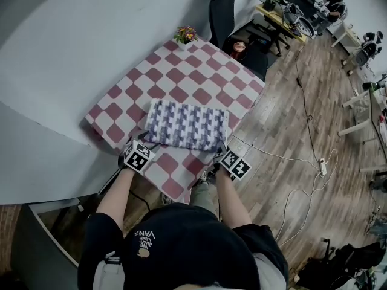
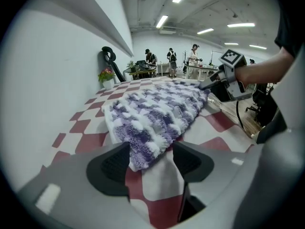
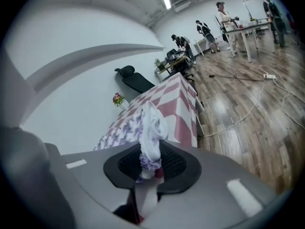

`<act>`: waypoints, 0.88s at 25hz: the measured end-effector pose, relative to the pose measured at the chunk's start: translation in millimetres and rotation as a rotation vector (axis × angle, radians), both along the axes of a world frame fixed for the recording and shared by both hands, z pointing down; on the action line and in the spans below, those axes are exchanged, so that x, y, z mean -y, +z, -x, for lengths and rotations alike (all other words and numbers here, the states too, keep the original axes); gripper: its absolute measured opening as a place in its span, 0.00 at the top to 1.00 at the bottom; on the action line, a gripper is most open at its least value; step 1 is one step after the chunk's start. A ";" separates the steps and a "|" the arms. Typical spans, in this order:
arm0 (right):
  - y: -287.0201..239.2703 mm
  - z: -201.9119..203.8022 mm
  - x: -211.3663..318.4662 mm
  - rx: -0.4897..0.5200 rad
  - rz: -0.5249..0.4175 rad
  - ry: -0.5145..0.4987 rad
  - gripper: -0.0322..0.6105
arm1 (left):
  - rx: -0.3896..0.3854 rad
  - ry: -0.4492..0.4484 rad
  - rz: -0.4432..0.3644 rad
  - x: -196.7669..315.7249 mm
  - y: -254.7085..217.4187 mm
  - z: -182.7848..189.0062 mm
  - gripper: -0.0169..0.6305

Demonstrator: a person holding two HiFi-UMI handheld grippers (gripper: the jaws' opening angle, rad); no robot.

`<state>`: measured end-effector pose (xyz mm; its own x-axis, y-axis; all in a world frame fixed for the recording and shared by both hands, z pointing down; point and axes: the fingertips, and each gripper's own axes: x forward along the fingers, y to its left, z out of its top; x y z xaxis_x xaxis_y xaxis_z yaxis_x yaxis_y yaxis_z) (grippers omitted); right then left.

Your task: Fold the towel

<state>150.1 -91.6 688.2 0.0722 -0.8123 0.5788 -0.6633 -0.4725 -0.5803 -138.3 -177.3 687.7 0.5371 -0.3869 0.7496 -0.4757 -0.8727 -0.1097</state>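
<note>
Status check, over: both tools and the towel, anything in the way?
Left tool open, towel corner between its jaws. Right tool shut on other near corner. Flower pot far off, clear.

towel [image 1: 187,125] on table [image 1: 181,77], flowerpot [image 1: 185,35] at far corner

Upside-down print "VAN" [image 1: 147,235] on the person's black garment [image 1: 193,249]

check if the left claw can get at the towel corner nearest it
Probably yes. The left claw stands open with the near corner of the towel already lying between its jaws, and nothing blocks the way. It likely only needs to close.
</note>
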 end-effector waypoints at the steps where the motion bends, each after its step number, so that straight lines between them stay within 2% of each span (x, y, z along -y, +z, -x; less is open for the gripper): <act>1: -7.1 0.8 3.5 -0.025 -0.018 -0.003 0.84 | -0.007 -0.003 0.000 -0.2 -1.6 -0.5 0.57; 5: -31.2 5.5 15.3 -0.156 -0.037 -0.064 0.87 | -0.052 -0.036 -0.019 -0.9 -14.7 4.9 0.57; 10: -77.1 33.2 36.8 -0.426 -0.084 -0.261 0.88 | -0.139 -0.122 -0.075 -4.3 -44.8 24.4 0.57; 16: -120.0 99.9 67.8 -0.686 -0.135 -0.518 0.88 | -0.192 -0.211 -0.093 -32.7 -50.3 52.9 0.57; 22: -136.9 183.8 92.7 -0.852 -0.200 -0.762 0.88 | -0.226 -0.299 -0.082 -61.5 -44.6 81.1 0.57</act>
<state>-33.7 -184.3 551.3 -0.1704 -0.8844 0.4345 -0.9481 0.2672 0.1722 -219.4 -115.8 643.1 0.5392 -0.6056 0.5853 -0.7284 -0.6842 -0.0369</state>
